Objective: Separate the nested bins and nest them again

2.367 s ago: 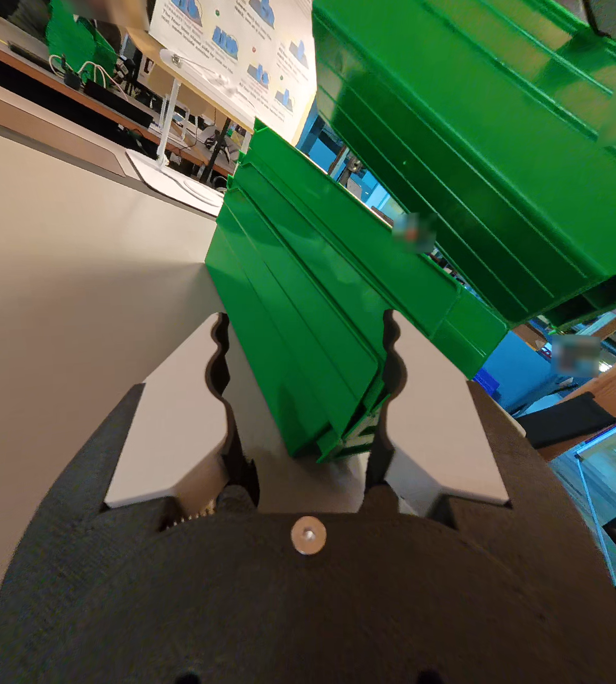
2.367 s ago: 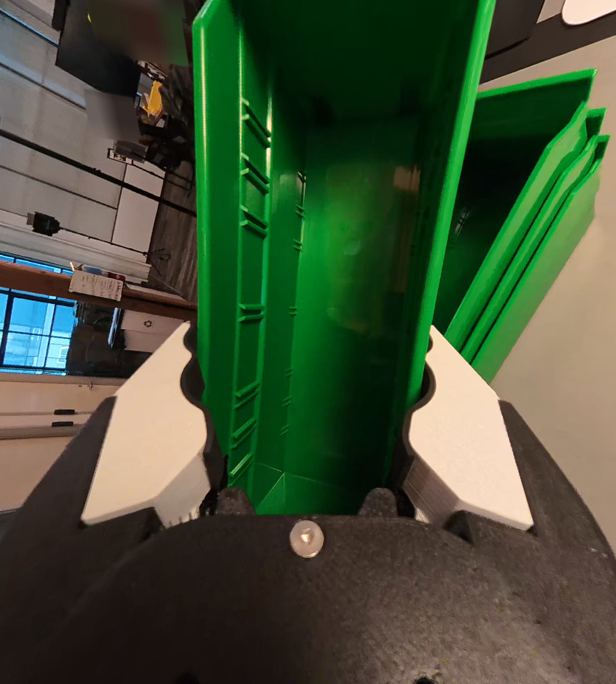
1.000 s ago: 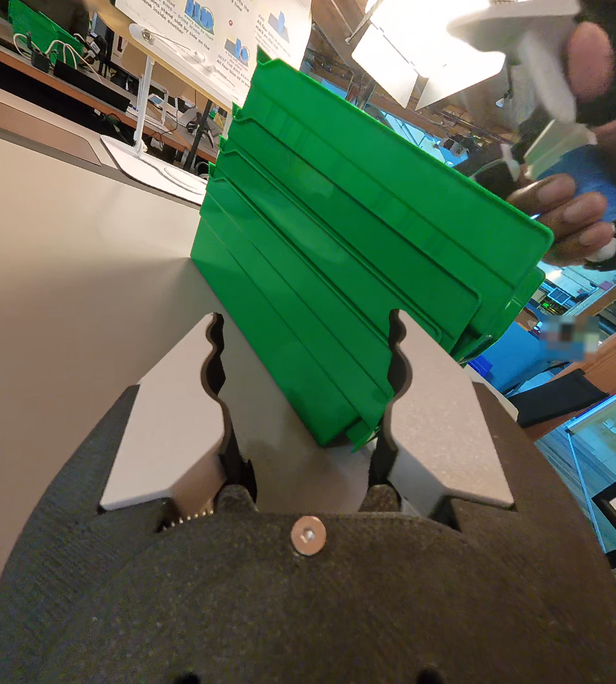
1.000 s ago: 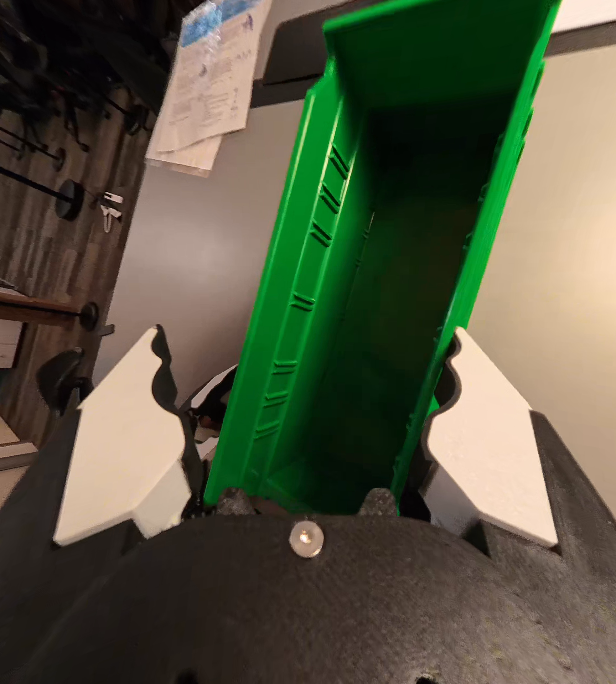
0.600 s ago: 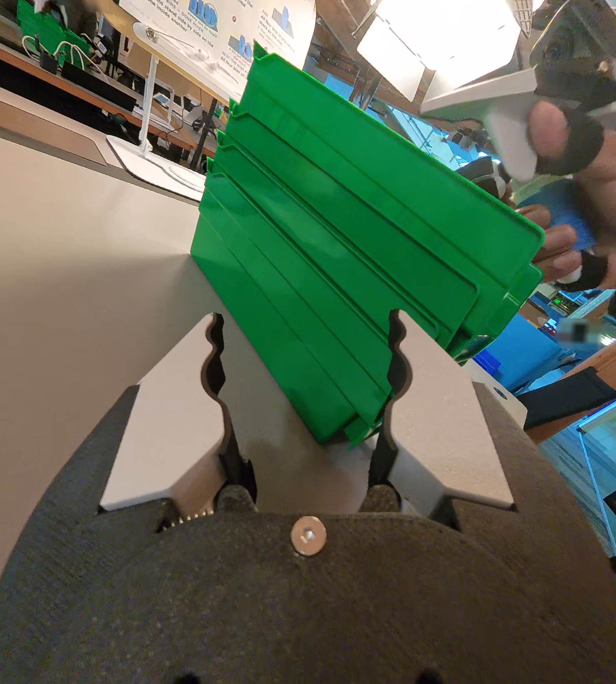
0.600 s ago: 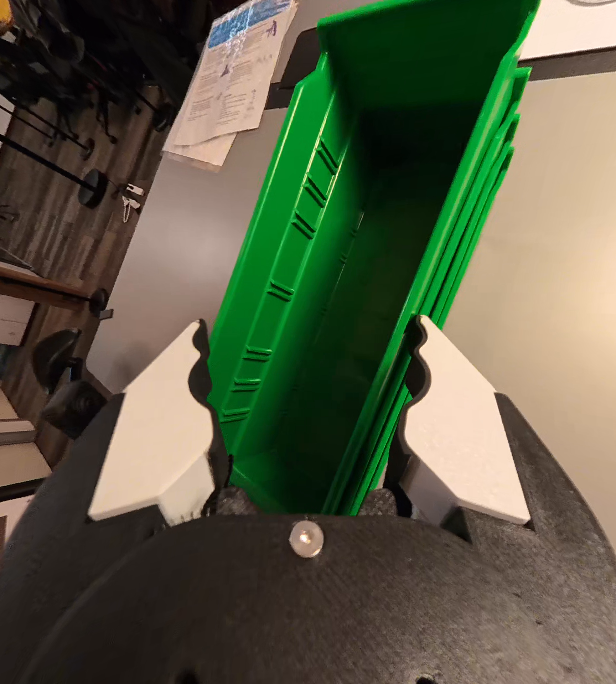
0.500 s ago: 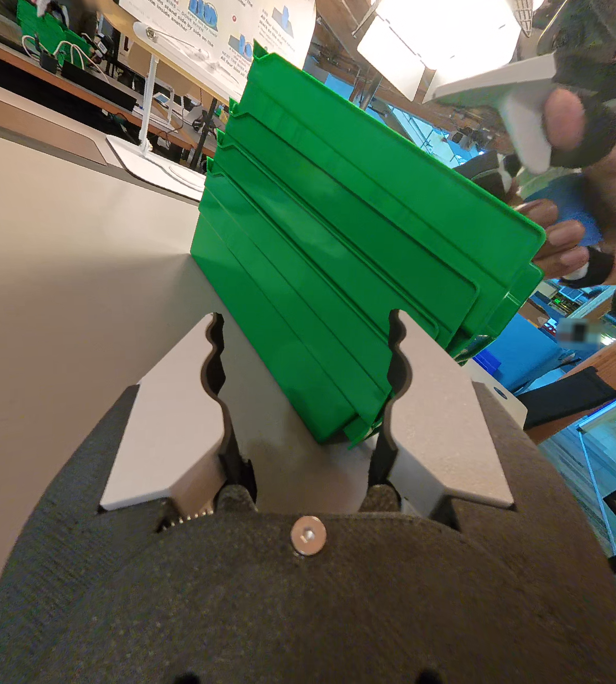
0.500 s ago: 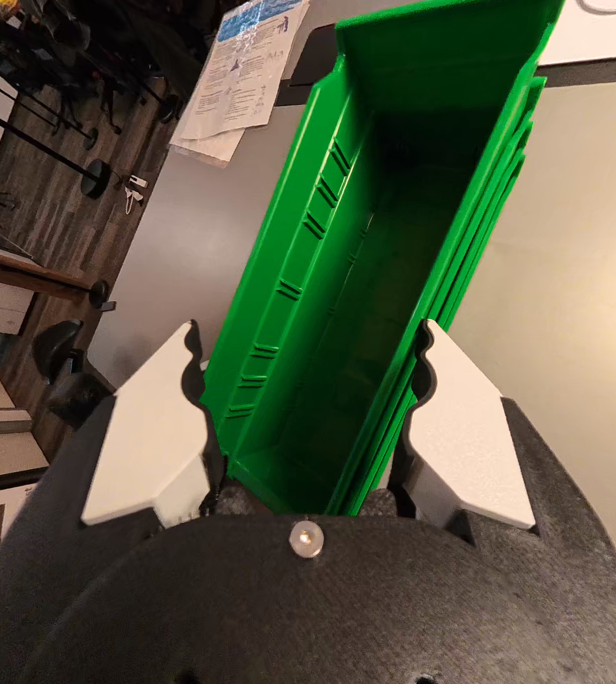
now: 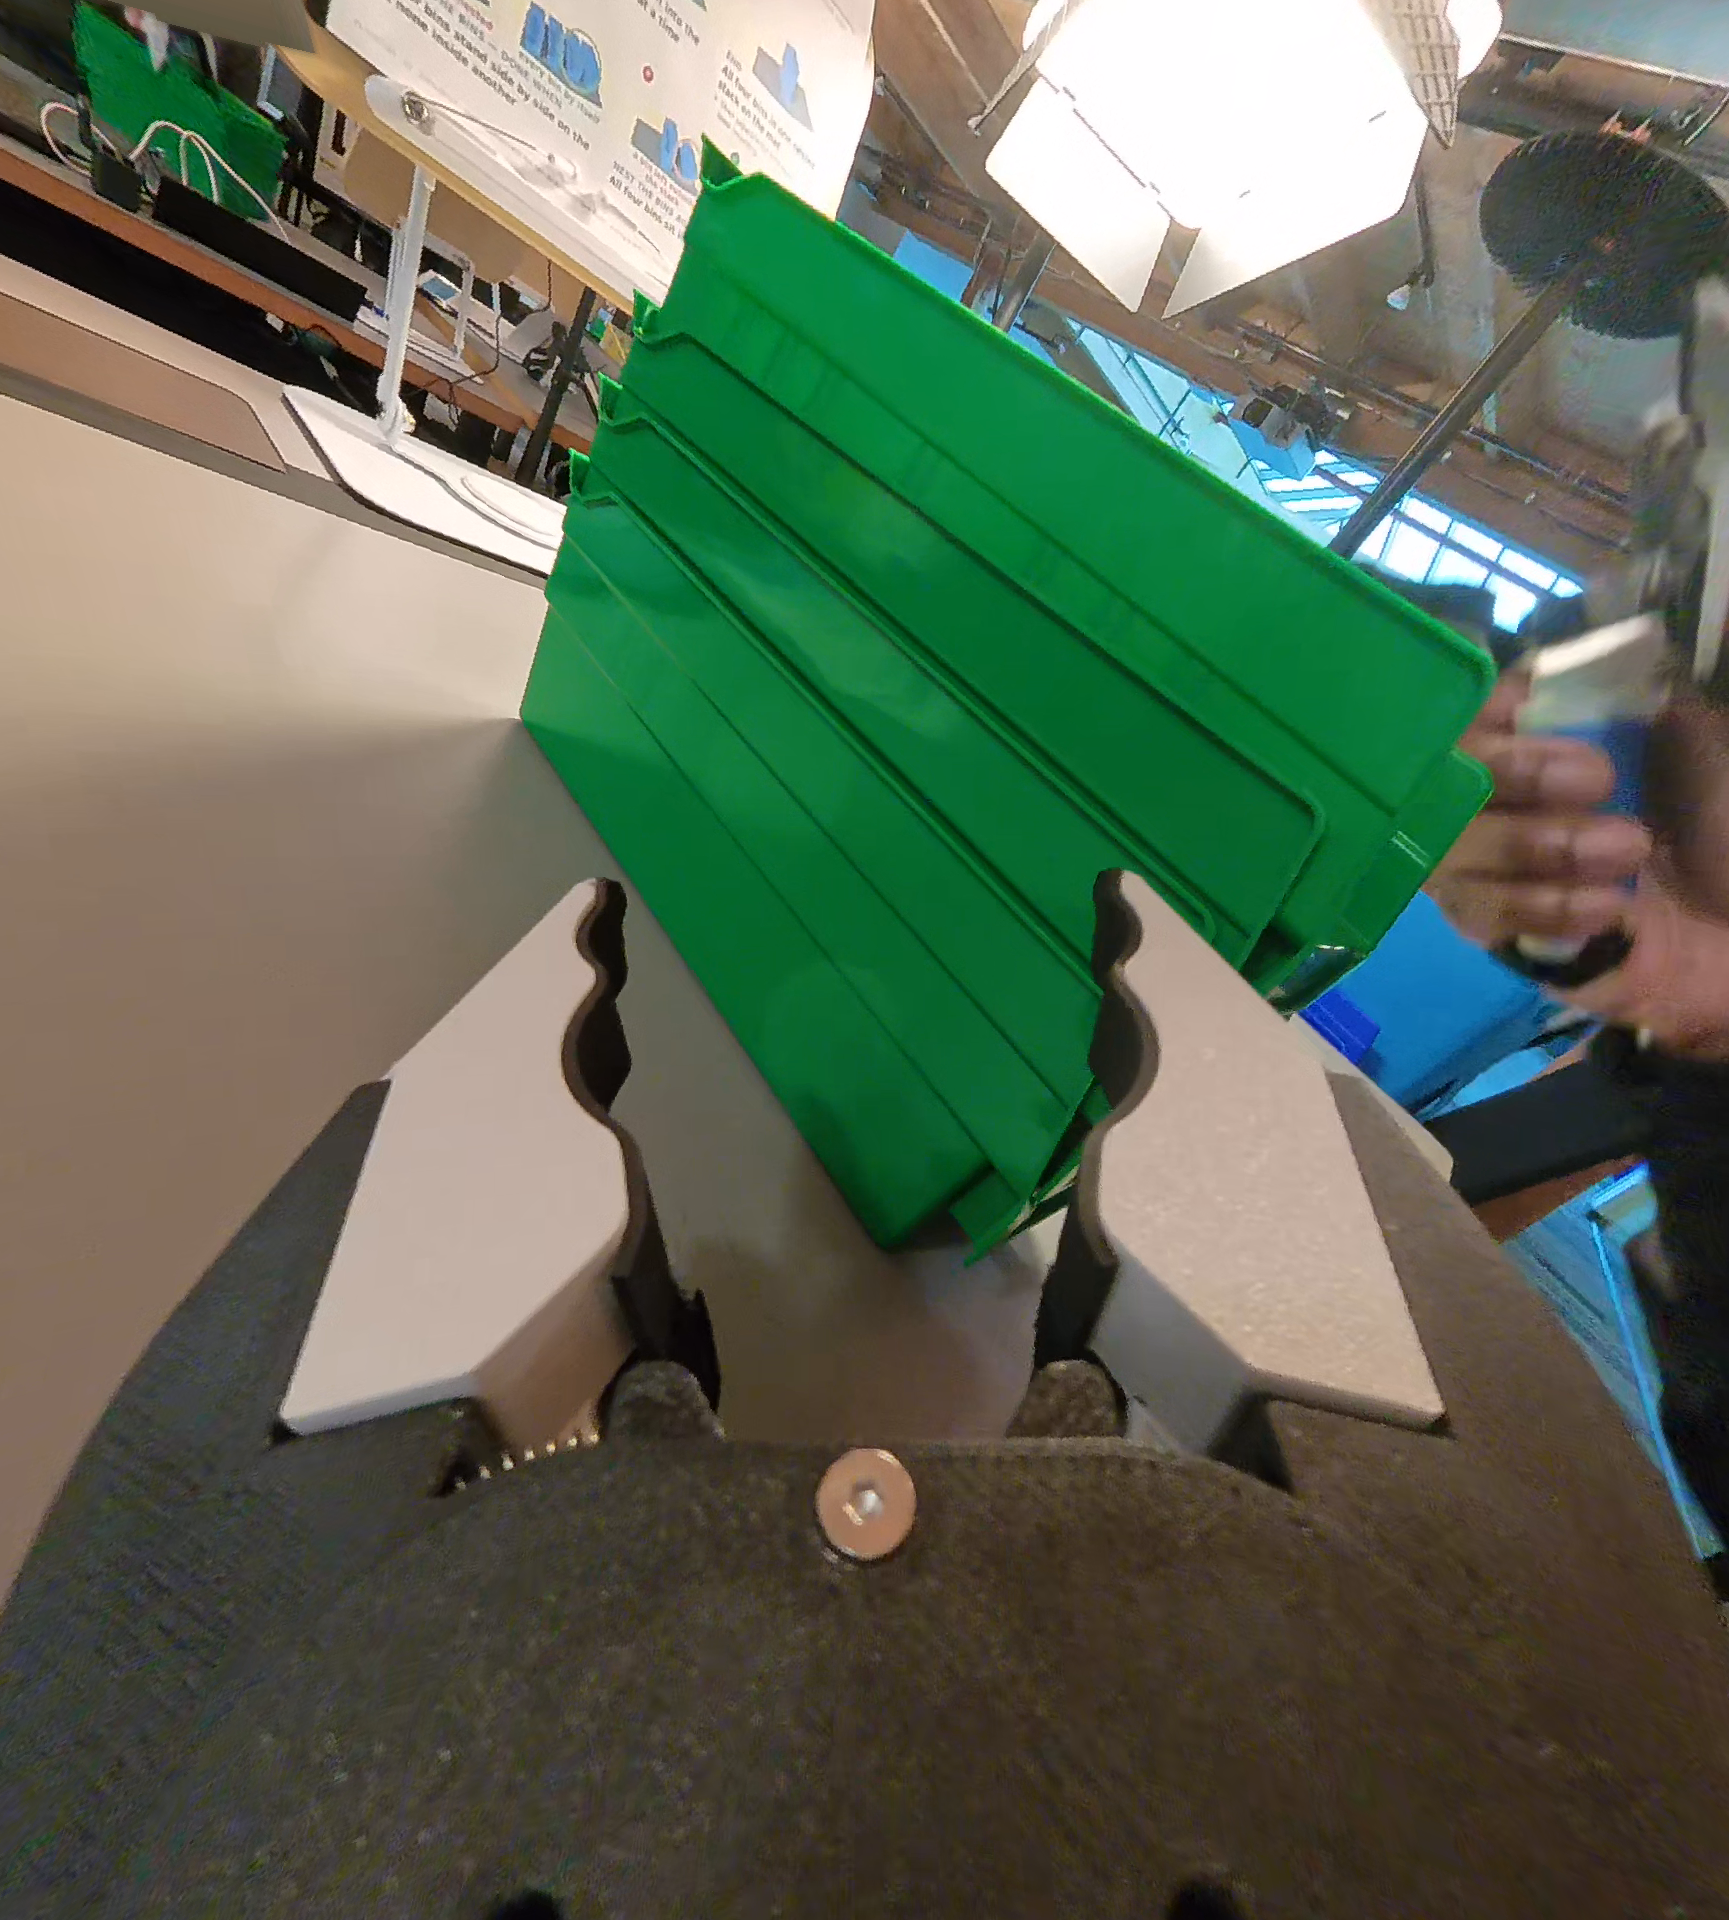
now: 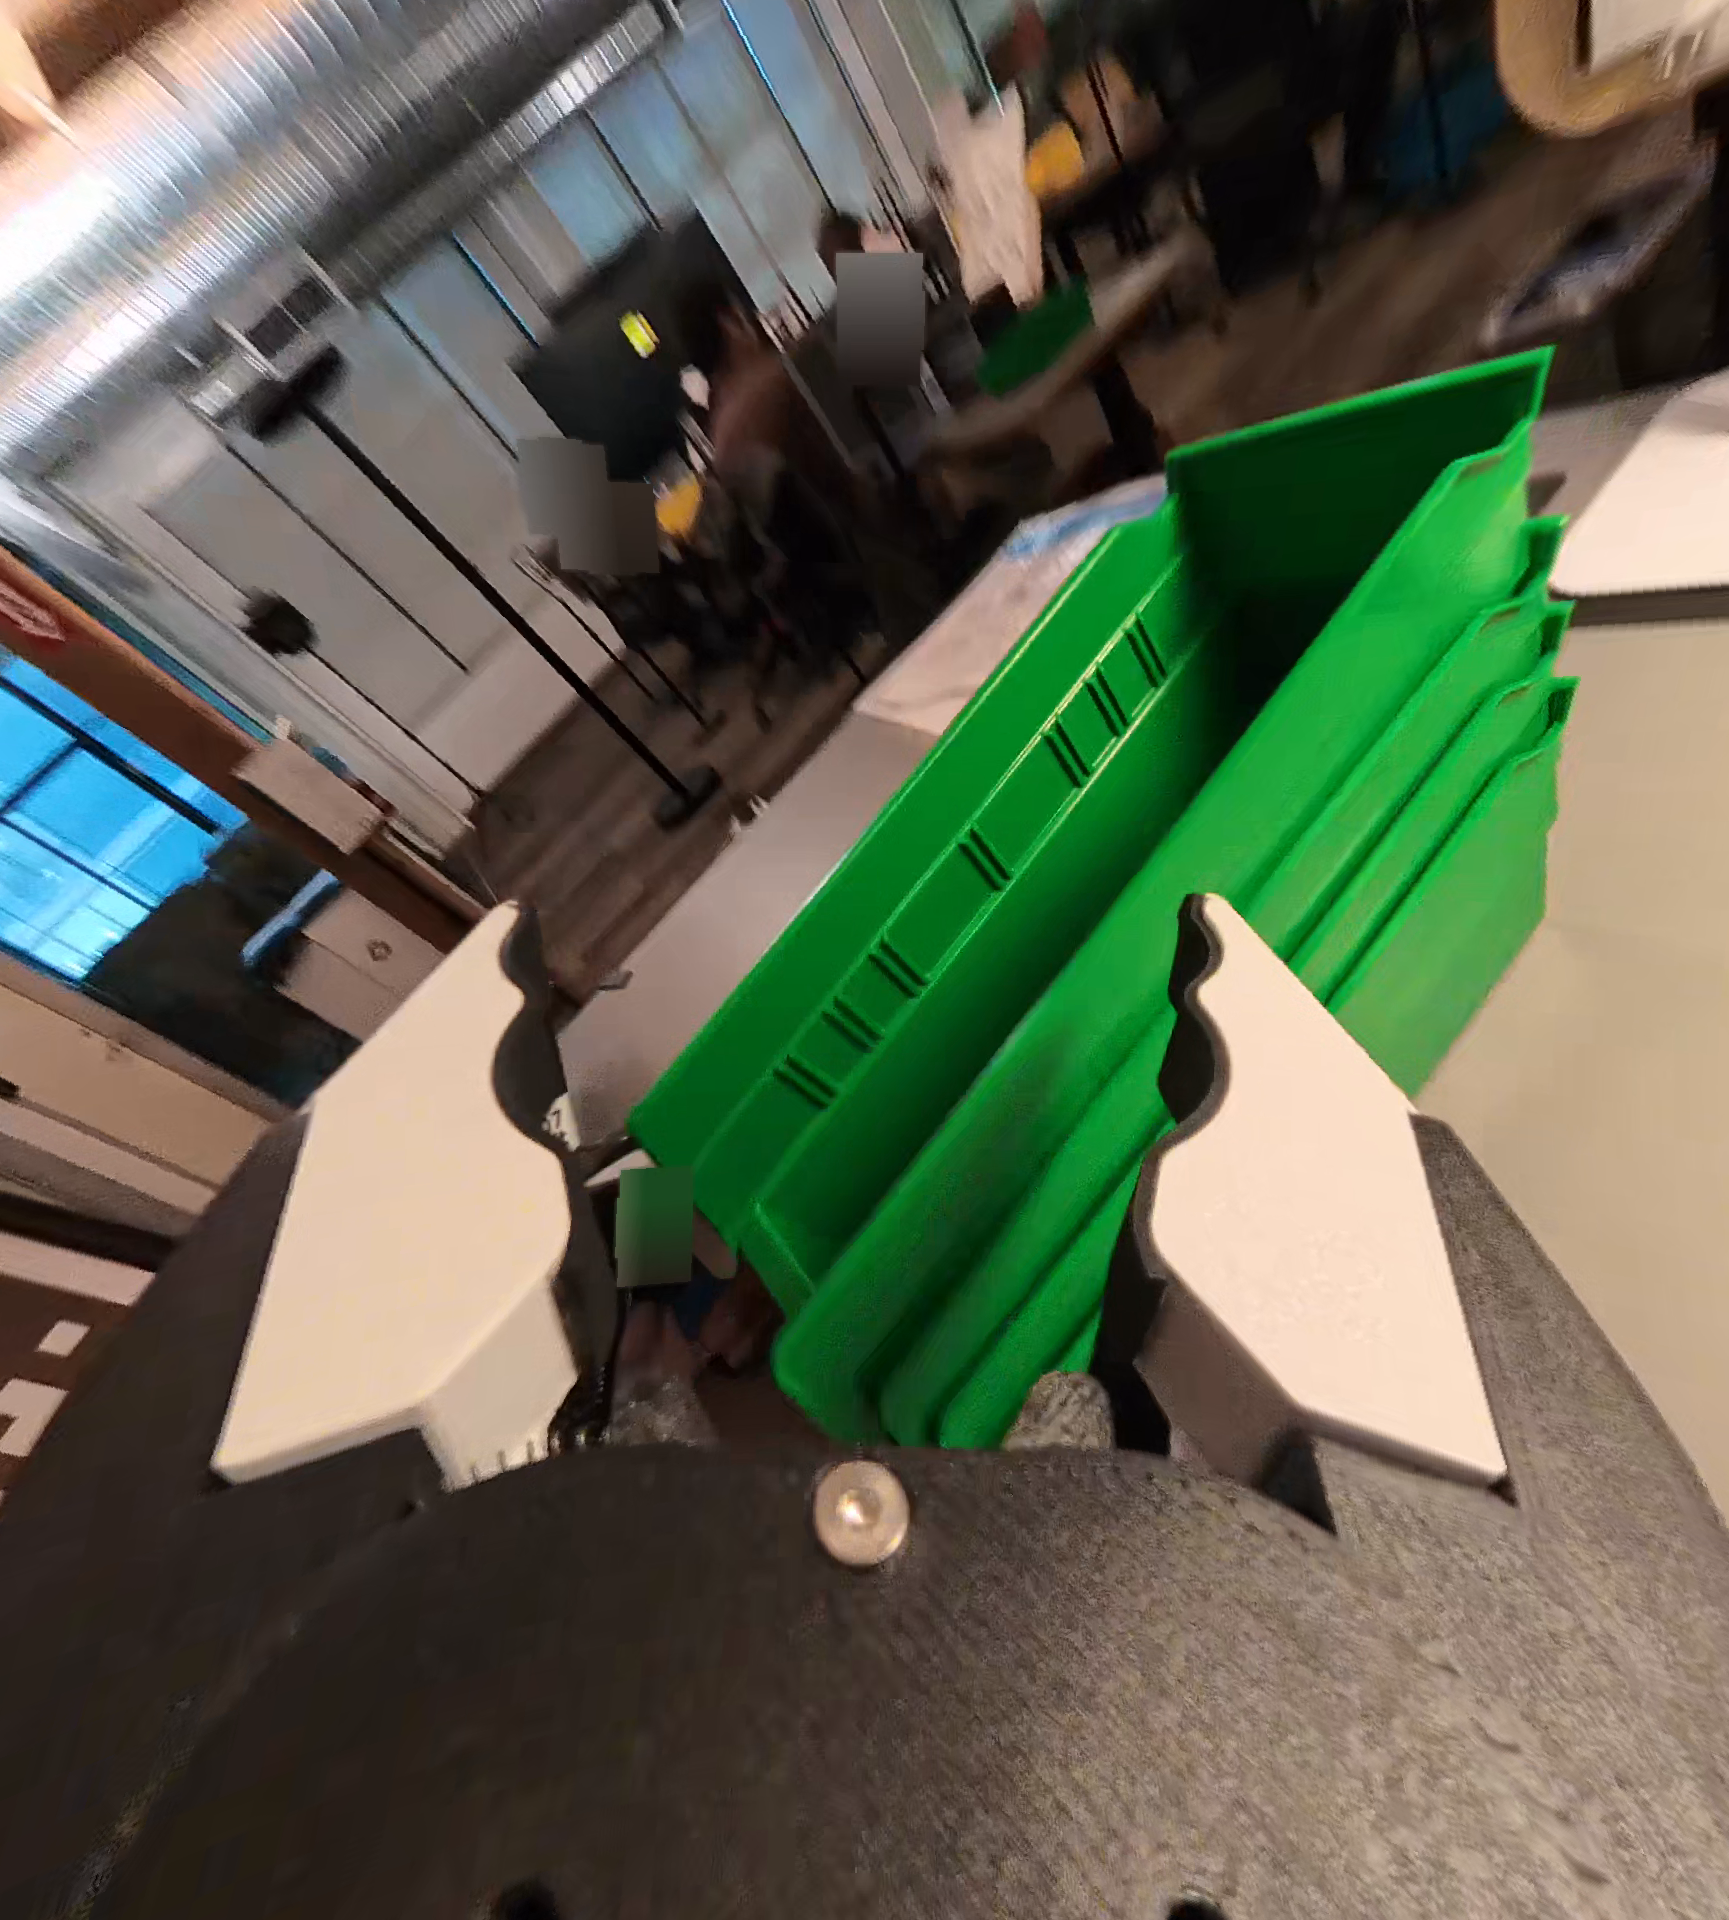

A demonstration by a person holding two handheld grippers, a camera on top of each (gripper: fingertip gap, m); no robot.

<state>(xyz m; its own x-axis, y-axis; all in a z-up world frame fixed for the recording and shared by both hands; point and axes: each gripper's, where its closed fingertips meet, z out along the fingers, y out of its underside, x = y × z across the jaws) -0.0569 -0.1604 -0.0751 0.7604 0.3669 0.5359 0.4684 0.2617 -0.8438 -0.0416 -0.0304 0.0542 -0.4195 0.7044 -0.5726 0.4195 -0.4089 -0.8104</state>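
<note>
Left wrist view: nested green bins (image 9: pixel 943 675) stand on the grey counter (image 9: pixel 164 727), long axis running from near the fingers up and away to the upper left, stepped rims stacked one above another. Left hand-held gripper (image 9: pixel 855 904) is spread, grasping nothing; the stack's near corner sits low between the fingers, its lower rim against or just beside the right finger (image 9: pixel 1203 1143), clear counter showing by the left one. A blurred hand (image 9: pixel 1670 831) with the other tool is off right, apart from the bins. Open counter to the left.

Right wrist view: looks into the top bin's cavity (image 10: pixel 1099 831), slotted wall on the left, open end toward the camera. Right hand-held gripper (image 10: pixel 855 914) is released, jaws wide, left finger (image 10: pixel 424 1143) clear of the bins; right pad contact cannot be told. Bare counter right of the stack
</note>
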